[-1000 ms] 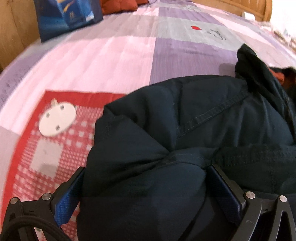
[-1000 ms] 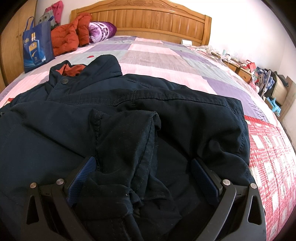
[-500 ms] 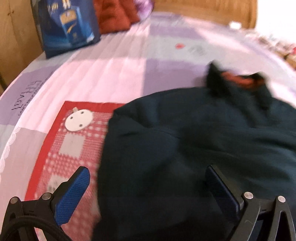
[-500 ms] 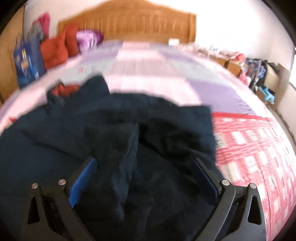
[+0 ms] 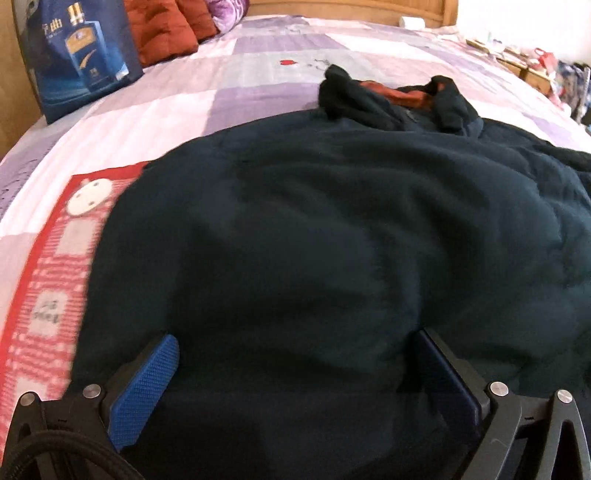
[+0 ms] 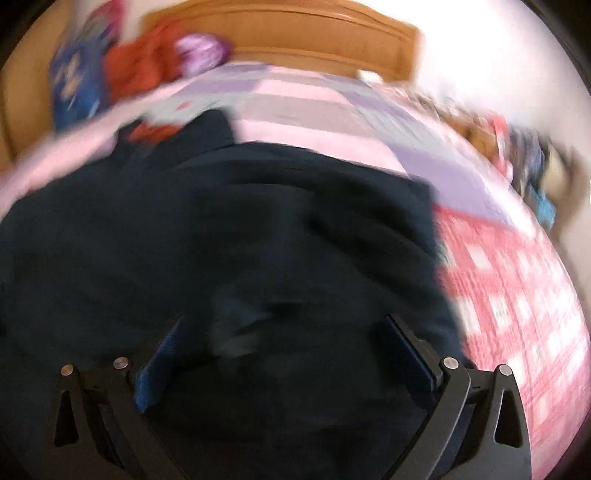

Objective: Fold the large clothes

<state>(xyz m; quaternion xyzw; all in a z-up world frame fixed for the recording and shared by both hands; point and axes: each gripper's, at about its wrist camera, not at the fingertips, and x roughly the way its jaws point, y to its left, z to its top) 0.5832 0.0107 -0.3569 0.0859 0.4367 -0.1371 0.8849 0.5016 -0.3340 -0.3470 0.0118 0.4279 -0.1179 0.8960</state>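
A large dark navy jacket (image 5: 351,229) with an orange-lined collar (image 5: 399,92) lies spread on the bed; it also fills the blurred right wrist view (image 6: 240,240). My left gripper (image 5: 295,373) is wide open over the jacket's near left part, its blue pads (image 5: 140,387) either side of the cloth. My right gripper (image 6: 284,358) is wide open over the jacket's near right part. Neither holds the cloth.
The bed has a pink and purple quilt (image 5: 192,96) with a red checked patch (image 5: 51,280) and a white round piece (image 5: 88,192) on it. A blue bag (image 5: 81,51), red cushions (image 5: 162,29) and a wooden headboard (image 6: 288,40) are at the far end.
Both grippers have pulled back and up from the jacket. The bunched cloth that sat between the left fingers now lies flat. The right wrist view is blurred by motion.
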